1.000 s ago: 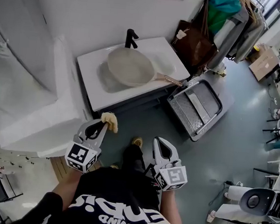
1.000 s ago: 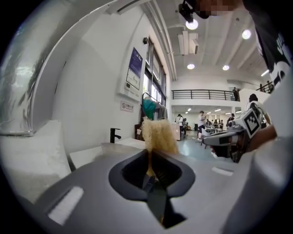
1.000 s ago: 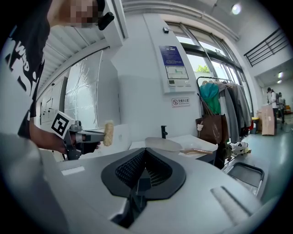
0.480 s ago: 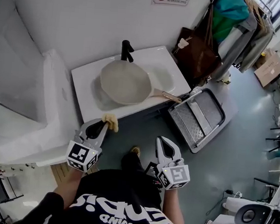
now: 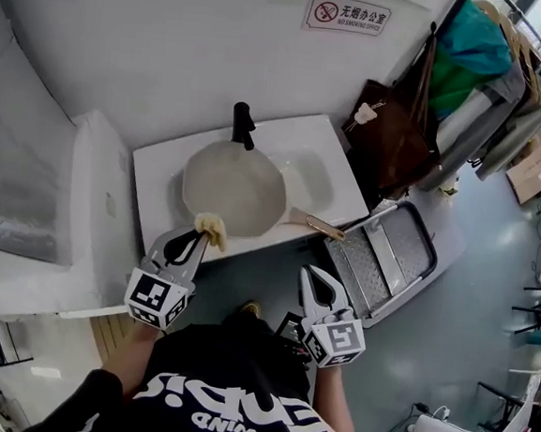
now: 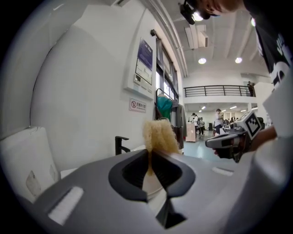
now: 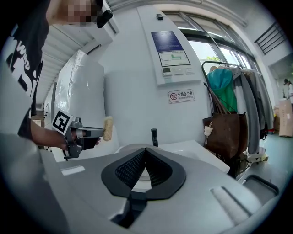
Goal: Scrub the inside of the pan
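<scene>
A cream pan [image 5: 233,186] with a wooden handle [image 5: 315,225] rests across a white sink [image 5: 321,172] below a black tap [image 5: 244,123]. My left gripper [image 5: 199,235] is shut on a yellow scrub pad [image 5: 211,227], held just short of the pan's near rim. In the left gripper view the scrub pad [image 6: 158,135] sticks up from between the closed jaws. My right gripper [image 5: 315,282] is shut and holds nothing, low and to the right of the pan handle. In the right gripper view the left gripper [image 7: 87,133] with its pad [image 7: 108,128] appears at the left.
A brown bag [image 5: 396,127] and hanging clothes [image 5: 486,60] stand right of the sink. A grey step stool [image 5: 387,258] lies on the floor by the sink's right front. A white appliance [image 5: 73,212] stands to the sink's left. A wall sign [image 5: 349,15] hangs above.
The sink and pan have come closer; both grippers keep their pose, and the pad in the left gripper now reaches the pan's near rim.
</scene>
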### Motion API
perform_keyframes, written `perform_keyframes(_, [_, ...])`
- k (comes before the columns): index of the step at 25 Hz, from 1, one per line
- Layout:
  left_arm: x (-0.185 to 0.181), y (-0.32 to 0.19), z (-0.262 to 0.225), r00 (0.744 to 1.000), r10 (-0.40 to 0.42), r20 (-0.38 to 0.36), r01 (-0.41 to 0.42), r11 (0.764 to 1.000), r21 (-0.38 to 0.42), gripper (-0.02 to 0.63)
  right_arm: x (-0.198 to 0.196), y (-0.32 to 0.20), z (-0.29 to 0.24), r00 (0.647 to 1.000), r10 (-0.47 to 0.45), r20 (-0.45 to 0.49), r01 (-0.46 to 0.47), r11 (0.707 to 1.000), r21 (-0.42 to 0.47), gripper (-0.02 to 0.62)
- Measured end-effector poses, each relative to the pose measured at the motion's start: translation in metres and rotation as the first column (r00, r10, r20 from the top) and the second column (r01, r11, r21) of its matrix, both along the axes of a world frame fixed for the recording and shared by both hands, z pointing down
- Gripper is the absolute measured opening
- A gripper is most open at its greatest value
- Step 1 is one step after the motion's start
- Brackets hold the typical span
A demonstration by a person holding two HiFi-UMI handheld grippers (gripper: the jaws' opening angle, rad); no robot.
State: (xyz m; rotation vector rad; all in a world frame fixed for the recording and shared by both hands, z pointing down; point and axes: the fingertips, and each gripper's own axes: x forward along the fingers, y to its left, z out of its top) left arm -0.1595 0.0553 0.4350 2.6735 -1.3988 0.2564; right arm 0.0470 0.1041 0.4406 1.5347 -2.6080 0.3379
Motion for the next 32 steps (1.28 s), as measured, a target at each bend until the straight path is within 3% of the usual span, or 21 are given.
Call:
perform_keyframes(11, [0.026, -0.055, 0.000, 0.999, -0.045, -0.007, 0.045, 0.999, 0.000, 0.021, 0.017, -0.064, 0.002, 0.997, -0.072, -0.007, 0.072, 0.997, 0.002, 0.011])
perform_keyframes(20, [0.017, -0.103, -0.004, 1.000, 0.011, 0.004, -0.011, 1.000, -0.006, 0.021, 0.007, -0.108, -0.009, 0.999, -0.040, -0.009, 0.040, 0.998, 0.045, 0.010])
perform_keyframes(32, [0.014, -0.145, 0.006, 0.997, 0.033, -0.064, -0.038, 0.997, -0.074, 0.021, -0.006, -0.152, -0.026, 0.999, -0.043, 0.020, 0.041, 0.994, 0.104, 0.011])
